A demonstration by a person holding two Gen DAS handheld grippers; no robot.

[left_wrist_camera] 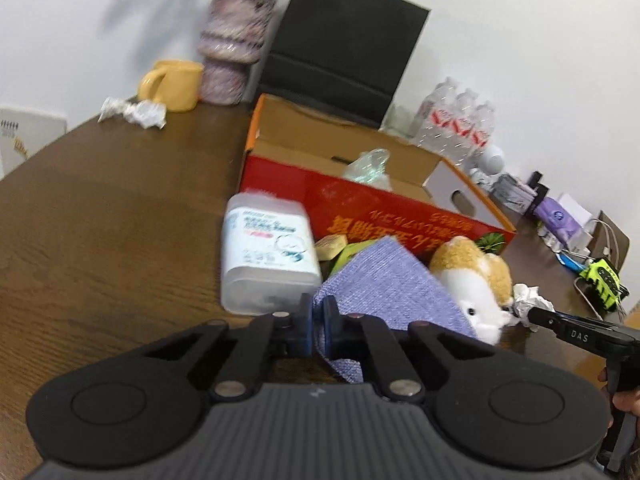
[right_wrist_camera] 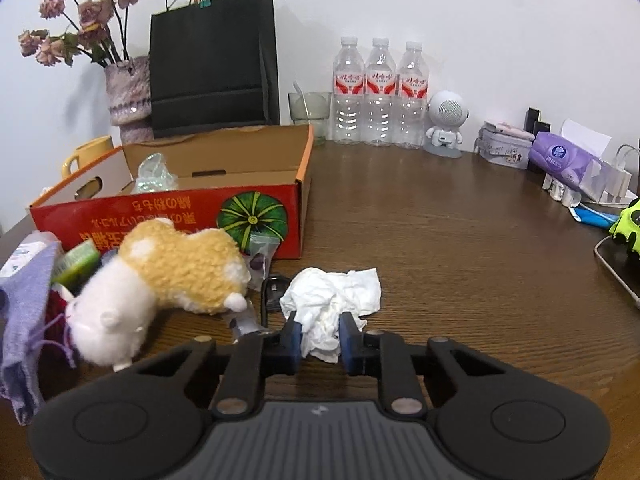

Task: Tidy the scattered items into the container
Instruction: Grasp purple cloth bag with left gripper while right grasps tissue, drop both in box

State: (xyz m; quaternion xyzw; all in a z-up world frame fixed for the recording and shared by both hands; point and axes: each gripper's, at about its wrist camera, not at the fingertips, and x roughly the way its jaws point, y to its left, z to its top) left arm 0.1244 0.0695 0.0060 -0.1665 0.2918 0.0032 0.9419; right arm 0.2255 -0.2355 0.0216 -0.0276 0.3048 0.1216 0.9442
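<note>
My left gripper (left_wrist_camera: 318, 312) is shut on a corner of a purple cloth (left_wrist_camera: 384, 284), which drapes over the pile in front of the red and orange cardboard box (left_wrist_camera: 384, 216). A white plastic bottle (left_wrist_camera: 264, 252) lies left of the cloth. A plush hamster (right_wrist_camera: 168, 284) lies on its side by the box. My right gripper (right_wrist_camera: 320, 330) has its fingers on both sides of a crumpled white tissue (right_wrist_camera: 332, 292) on the table, closed against it. The box (right_wrist_camera: 180, 208) holds a clear plastic wrapper (right_wrist_camera: 154, 174). Small green packets (right_wrist_camera: 76, 260) lie under the toy.
A black paper bag (right_wrist_camera: 212, 64), a vase of dried flowers (right_wrist_camera: 128, 96), a yellow mug (left_wrist_camera: 172, 84) and three water bottles (right_wrist_camera: 380, 96) stand along the wall. A second crumpled tissue (left_wrist_camera: 136, 110) lies far left. A speaker figure (right_wrist_camera: 444, 124), tissue pack (right_wrist_camera: 568, 164) and clutter sit right.
</note>
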